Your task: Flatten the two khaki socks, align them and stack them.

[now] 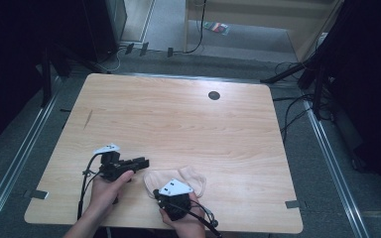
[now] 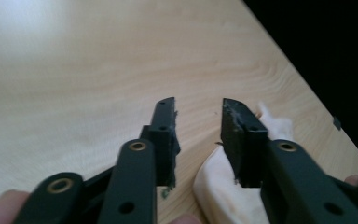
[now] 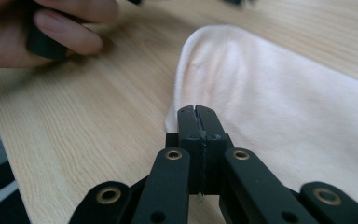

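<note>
A pale pink cloth (image 1: 192, 176) lies flat near the front edge of the wooden table (image 1: 178, 119). My right gripper (image 1: 164, 192) rests on the cloth's near side. In the right gripper view its jaws (image 3: 196, 111) are pressed together at the edge of the cloth (image 3: 289, 102), and no fabric shows between them. My left gripper (image 1: 146, 162) lies level just left of the cloth, pointing right. In the left gripper view, the left gripper (image 2: 198, 105) has a clear gap between its jaws. The cloth (image 2: 219, 191) lies under the right-hand jaw and no pad presses on it.
A dark round grommet (image 1: 214, 95) sits in the table's far middle. A hand (image 3: 60, 28) holding the left gripper shows at the top left of the right gripper view. Cables (image 1: 290, 111) and dark stands surround the table on the floor. Grey tape tabs (image 1: 291, 204) mark the front corners.
</note>
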`<act>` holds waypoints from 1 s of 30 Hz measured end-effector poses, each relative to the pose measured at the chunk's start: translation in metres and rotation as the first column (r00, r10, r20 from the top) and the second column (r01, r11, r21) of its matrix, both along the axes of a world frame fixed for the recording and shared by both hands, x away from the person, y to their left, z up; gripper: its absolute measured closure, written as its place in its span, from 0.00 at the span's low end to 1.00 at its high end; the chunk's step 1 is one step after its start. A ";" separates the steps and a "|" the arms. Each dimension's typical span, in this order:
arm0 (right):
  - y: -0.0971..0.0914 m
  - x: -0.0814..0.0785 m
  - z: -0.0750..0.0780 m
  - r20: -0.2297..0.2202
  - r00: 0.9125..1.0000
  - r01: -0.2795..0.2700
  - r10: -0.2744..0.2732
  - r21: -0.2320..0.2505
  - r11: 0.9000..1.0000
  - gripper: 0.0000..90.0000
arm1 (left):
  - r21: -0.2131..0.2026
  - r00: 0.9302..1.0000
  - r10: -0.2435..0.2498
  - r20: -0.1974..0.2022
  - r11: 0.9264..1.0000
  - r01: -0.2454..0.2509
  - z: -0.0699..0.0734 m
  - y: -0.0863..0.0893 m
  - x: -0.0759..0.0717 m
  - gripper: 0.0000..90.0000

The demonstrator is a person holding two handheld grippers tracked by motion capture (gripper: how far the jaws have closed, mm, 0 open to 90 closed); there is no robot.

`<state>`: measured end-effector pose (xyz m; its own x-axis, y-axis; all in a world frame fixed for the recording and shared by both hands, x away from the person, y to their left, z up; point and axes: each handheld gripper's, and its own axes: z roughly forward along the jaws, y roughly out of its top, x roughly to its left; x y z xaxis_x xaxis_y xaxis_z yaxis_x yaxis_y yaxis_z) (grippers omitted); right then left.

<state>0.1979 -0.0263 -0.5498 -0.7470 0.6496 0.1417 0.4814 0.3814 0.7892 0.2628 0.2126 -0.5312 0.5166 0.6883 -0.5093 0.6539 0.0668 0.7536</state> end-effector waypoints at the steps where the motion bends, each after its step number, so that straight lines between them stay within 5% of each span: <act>1: -0.002 0.000 0.003 0.014 1.000 0.013 -0.014 0.013 1.000 1.00 | 0.017 1.000 -0.009 0.029 1.000 0.009 0.006 -0.002 -0.005 0.89; 2: -0.005 0.000 0.007 0.029 0.999 0.030 -0.030 0.024 0.999 1.00 | 0.047 0.999 -0.021 0.045 0.999 0.019 0.009 -0.005 -0.009 0.95; 5: -0.010 0.004 0.012 0.034 0.996 0.077 -0.079 0.063 0.995 1.00 | 0.145 0.999 -0.050 -0.001 0.988 0.050 0.003 -0.022 -0.013 1.00; 12: 0.020 0.003 -0.002 0.019 1.000 -0.019 0.020 -0.007 1.000 1.00 | 0.246 0.992 -0.092 -0.092 0.963 0.112 -0.017 -0.037 -0.010 1.00; 14: 0.024 0.004 -0.005 0.000 0.998 -0.055 0.055 -0.042 0.998 1.00 | 0.238 0.992 -0.086 -0.097 0.965 0.107 -0.021 -0.037 -0.009 1.00; 21: 0.014 0.000 0.001 -0.034 0.994 -0.109 0.108 -0.035 0.993 1.00 | 0.228 0.994 -0.089 -0.070 0.968 0.102 -0.023 -0.039 -0.004 1.00; 23: -0.002 -0.001 0.008 -0.021 0.998 -0.063 0.063 0.017 0.998 1.00 | 0.187 0.994 -0.100 -0.040 0.977 0.106 -0.020 -0.035 -0.007 1.00; 25: -0.025 0.002 0.016 0.015 0.999 0.035 -0.036 0.038 0.999 1.00 | 0.136 0.995 -0.100 -0.006 0.986 0.100 -0.012 -0.030 -0.011 0.98; 27: -0.049 0.010 0.020 0.046 0.989 0.139 -0.140 0.022 0.990 1.00 | 0.117 0.994 -0.106 0.013 0.988 0.104 -0.004 -0.026 -0.016 0.97; 30: -0.074 0.021 0.016 0.010 0.972 0.236 -0.236 -0.005 0.972 1.00 | 0.130 0.989 -0.147 -0.018 0.980 0.148 -0.003 -0.026 -0.026 0.99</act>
